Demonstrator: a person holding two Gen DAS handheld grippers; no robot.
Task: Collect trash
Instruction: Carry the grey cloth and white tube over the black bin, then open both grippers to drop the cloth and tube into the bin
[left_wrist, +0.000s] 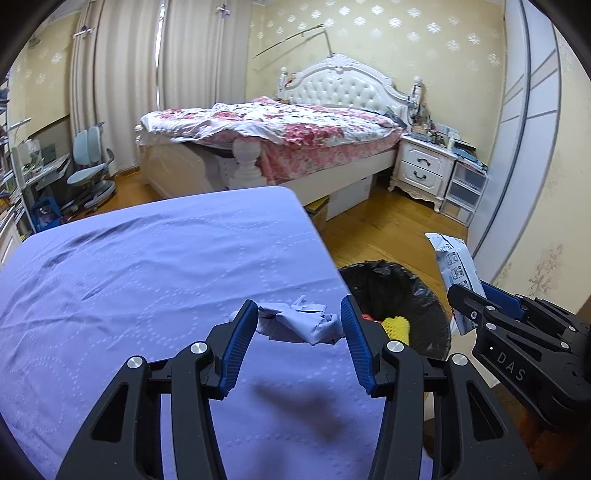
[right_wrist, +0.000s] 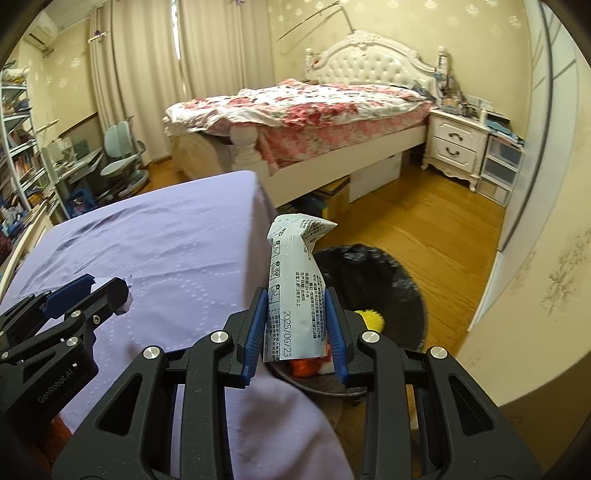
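Two grippers, each carrying one piece of trash, both beside the bin. Left gripper (left_wrist: 299, 325) is clenched on a crumpled tissue (left_wrist: 299, 325), which spans the gap between the blue pads above the purple tablecloth (left_wrist: 147, 266), close to the table's right edge. Right gripper (right_wrist: 295, 317) is clamped on a white printed wrapper (right_wrist: 295, 280), held upright with its folded top pointing away from the camera; the lower end hangs over the near rim of the bin.

Step in hand, as I judge it: carry to the bin. Pick-up looks done for both items; neither is dropped yet.

Bin (right_wrist: 406, 291) sits on the wood floor just right of the table, lined with a black bag. Already inside: a yellow foam net (right_wrist: 371, 319) and something orange-red, partly hidden behind the wrapper.

Next move, judged: bring each gripper fully over the bin mouth before letting go. Wrapper is almost there. Tissue needs more travel to the right, clear of the table edge, otherwise it would land on the cloth.

Writing: wrapper carries the date "2025/06/23", small pictograms and dense Chinese print, too small to read. The right gripper's body reads "DAS" in the left wrist view; the left gripper's body reads "GenRobot.AI" in the right wrist view.

Farther off: bed (right_wrist: 332, 107) with floral quilt, white nightstand (right_wrist: 454, 144), curtains, desk chair.
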